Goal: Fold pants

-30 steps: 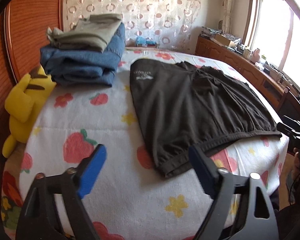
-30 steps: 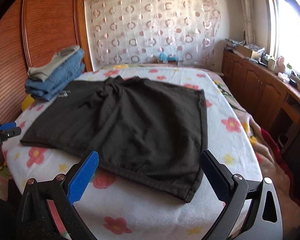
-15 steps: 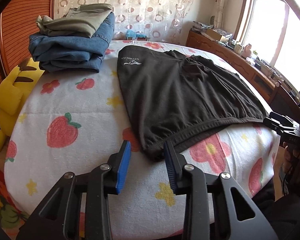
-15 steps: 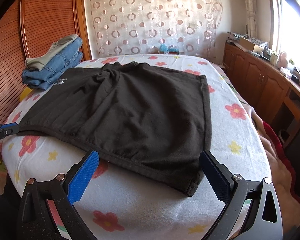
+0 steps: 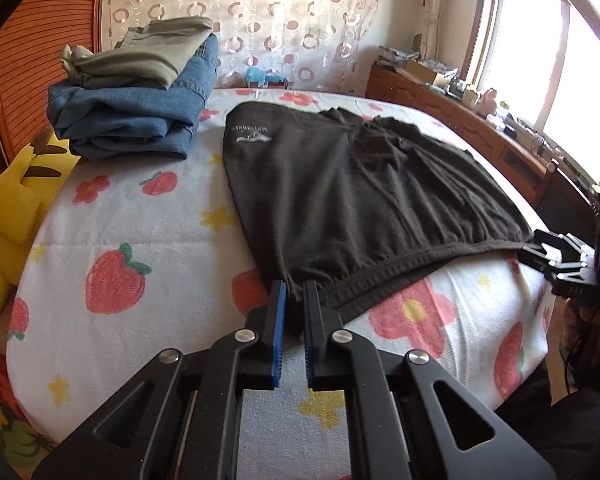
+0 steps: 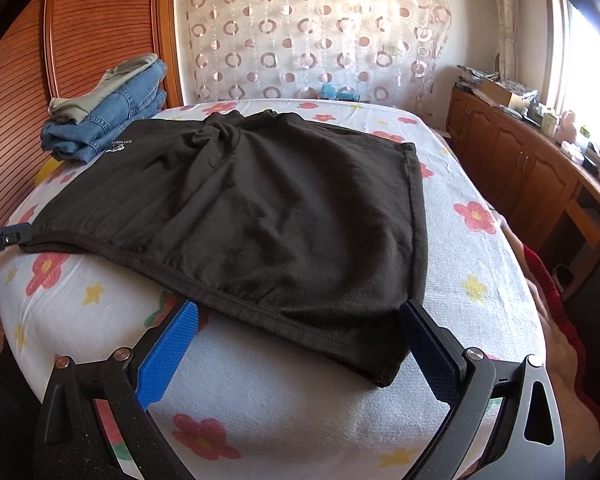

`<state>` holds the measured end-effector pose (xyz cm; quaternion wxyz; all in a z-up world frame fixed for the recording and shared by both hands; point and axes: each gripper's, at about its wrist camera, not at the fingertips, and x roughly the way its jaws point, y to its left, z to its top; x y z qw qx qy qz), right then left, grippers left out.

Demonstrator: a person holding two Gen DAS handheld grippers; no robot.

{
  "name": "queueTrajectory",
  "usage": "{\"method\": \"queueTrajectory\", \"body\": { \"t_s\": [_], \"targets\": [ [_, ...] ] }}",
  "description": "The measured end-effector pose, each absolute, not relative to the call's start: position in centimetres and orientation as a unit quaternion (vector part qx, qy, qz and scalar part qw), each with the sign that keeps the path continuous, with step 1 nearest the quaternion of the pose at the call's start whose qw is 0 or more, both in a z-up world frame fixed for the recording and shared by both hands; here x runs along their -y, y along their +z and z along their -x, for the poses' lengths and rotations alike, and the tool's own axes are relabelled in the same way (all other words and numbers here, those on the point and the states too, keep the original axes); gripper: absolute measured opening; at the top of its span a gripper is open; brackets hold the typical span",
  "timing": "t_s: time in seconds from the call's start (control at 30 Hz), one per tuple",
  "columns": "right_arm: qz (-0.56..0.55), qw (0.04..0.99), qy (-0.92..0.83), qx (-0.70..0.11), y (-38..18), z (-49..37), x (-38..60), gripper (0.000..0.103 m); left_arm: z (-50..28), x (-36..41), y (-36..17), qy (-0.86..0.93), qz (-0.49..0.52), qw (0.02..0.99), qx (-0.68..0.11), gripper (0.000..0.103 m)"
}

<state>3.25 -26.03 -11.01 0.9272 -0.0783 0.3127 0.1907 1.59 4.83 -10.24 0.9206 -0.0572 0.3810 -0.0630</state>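
Observation:
Dark brown shorts [image 5: 352, 200] lie spread flat on the flowered bed cover [image 5: 112, 208], waistband toward me. My left gripper [image 5: 295, 292] is shut on the waistband's left corner. The shorts also show in the right wrist view [image 6: 268, 216]. My right gripper [image 6: 298, 320] is open, its blue fingers [image 6: 172, 340] straddling the waistband's right corner just above the cover. The left gripper shows at the far left of the right wrist view [image 6: 4, 236]; the right gripper shows at the right edge of the left wrist view [image 5: 556, 256].
A stack of folded jeans and khaki pants [image 5: 140, 92] sits at the bed's back left. A yellow plush toy [image 5: 16, 200] lies by the wooden headboard [image 6: 84, 40]. A wooden cabinet [image 6: 520, 160] with clutter runs along the right wall under the window.
My left gripper moved forward and closed onto the waistband's left corner. My right gripper moved closer to the right corner, still open.

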Motion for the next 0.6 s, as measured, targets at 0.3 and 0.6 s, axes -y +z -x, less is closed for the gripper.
{"method": "queueTrajectory", "body": {
  "t_s": [0.3, 0.6],
  "targets": [
    [0.032, 0.926, 0.205, -0.316, -10.3, -4.1, 26.9, 0.095, -2.5, -3.8, -6.7, -0.085, 0.043, 0.932, -0.349, 0.005],
    [0.036, 0.925, 0.207, -0.317, -9.9, -4.6, 26.5, 0.084, -4.6, -0.5, -3.4, -0.141, 0.028, 0.936, -0.321, 0.005]
  ]
}}
